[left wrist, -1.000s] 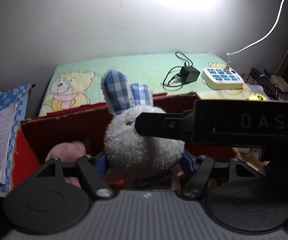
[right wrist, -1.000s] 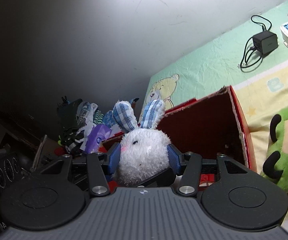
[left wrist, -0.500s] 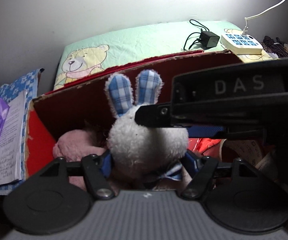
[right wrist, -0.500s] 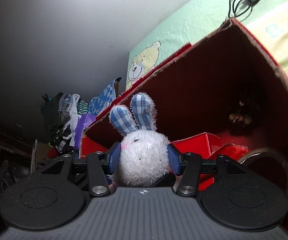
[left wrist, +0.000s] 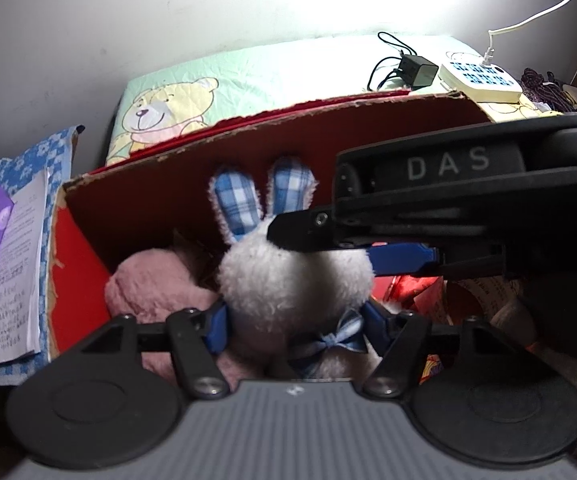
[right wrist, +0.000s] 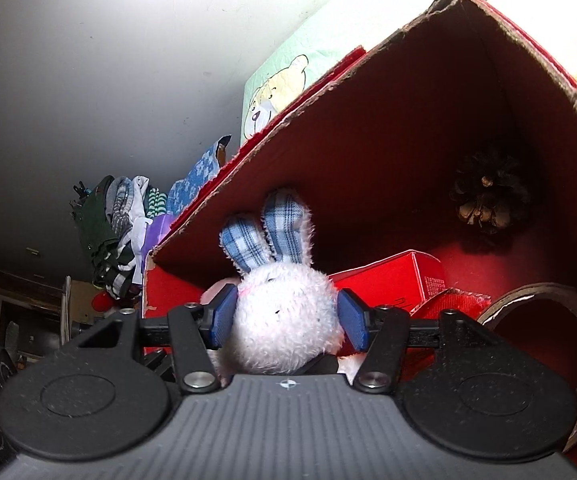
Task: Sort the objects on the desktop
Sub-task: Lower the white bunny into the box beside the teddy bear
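Behind everything, a pale wall rises over a bear-print quilt [left wrist: 216, 80] carrying a charger [left wrist: 418, 70] and power strip [left wrist: 480, 80]. Both my grippers pinch the plush rabbit's [left wrist: 294, 284] head inside the red cardboard box [left wrist: 148, 204]: the left gripper [left wrist: 294, 322] low, the right gripper [right wrist: 286, 316] crossing in from the right and hiding that side. A pink plush [left wrist: 156, 284] lies left of the rabbit. Only my right view shows the pinecone [right wrist: 486, 200] in the far corner, a red carton [right wrist: 396, 280] and a tape roll [right wrist: 548, 312].

Box [right wrist: 428, 92] crowded; pink plush [left wrist: 156, 288] leftward
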### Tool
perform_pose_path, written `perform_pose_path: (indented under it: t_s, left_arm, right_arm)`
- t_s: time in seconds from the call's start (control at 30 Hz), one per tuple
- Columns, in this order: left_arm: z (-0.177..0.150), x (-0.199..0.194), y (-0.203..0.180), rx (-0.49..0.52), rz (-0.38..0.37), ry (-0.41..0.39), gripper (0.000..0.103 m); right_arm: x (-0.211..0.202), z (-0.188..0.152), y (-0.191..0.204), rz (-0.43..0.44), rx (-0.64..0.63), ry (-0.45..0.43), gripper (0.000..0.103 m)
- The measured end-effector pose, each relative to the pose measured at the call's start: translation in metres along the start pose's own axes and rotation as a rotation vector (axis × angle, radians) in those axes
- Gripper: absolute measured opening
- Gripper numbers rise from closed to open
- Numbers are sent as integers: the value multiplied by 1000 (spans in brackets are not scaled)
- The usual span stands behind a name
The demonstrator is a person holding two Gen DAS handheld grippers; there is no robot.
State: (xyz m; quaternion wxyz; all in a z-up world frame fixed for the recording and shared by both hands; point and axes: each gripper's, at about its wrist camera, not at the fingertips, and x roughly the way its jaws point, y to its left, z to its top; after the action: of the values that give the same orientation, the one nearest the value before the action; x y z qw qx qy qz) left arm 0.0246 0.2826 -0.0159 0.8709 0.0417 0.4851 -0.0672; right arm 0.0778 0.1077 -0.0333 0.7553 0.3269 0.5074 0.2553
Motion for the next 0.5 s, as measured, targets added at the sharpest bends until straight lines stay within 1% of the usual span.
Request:
perform_pose_path:
  t_s: [0.17,0.37,0.5]
  left_arm:
    - [4,0,-6,3,34,10,71]
    - [2,-3,-6,1,45,1,70]
    - [1,-4,-5,-12,53,-1,69]
  right_arm:
    - [-6,2,-4,-4,-9,-24,61]
    - [-9,0,-3,4,-42,-43,61]
    - [-6,0,-3,12,-41,-42,61]
